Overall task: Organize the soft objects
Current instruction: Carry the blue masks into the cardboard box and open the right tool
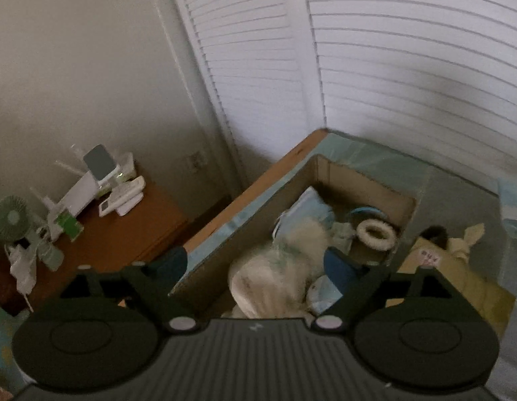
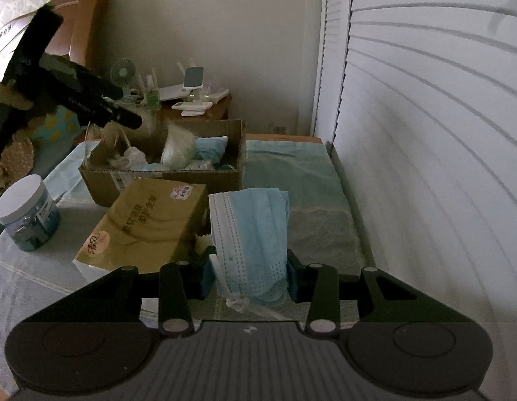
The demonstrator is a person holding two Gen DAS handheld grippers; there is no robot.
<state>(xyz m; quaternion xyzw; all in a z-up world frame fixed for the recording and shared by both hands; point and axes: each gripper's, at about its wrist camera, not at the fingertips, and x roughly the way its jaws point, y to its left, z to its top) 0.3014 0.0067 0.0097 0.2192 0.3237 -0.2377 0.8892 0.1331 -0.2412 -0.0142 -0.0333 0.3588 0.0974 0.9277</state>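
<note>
White louvered doors [image 1: 409,67], small green fan [image 1: 11,218] and white phone [image 1: 131,197] on wooden nightstand [image 1: 124,234].

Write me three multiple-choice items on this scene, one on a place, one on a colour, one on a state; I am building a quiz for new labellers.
1. Where does the white fluffy ring lie?
A. inside the cardboard box
B. on the wooden side table
C. on top of the tissue pack

2. What colour is the face mask?
A. black
B. light blue
C. red

3. How do the two grippers stand?
A. both open and empty
B. left gripper closed on the mask, right gripper open
C. left gripper open with nothing gripped, right gripper closed on the mask

Answers:
1 A: the ring sits among the soft things within the box walls.
2 B: its pleated cloth is pale blue with a white edge.
3 C: the left fingers stand wide apart above the box; the right pads press the mask from both sides.
</note>
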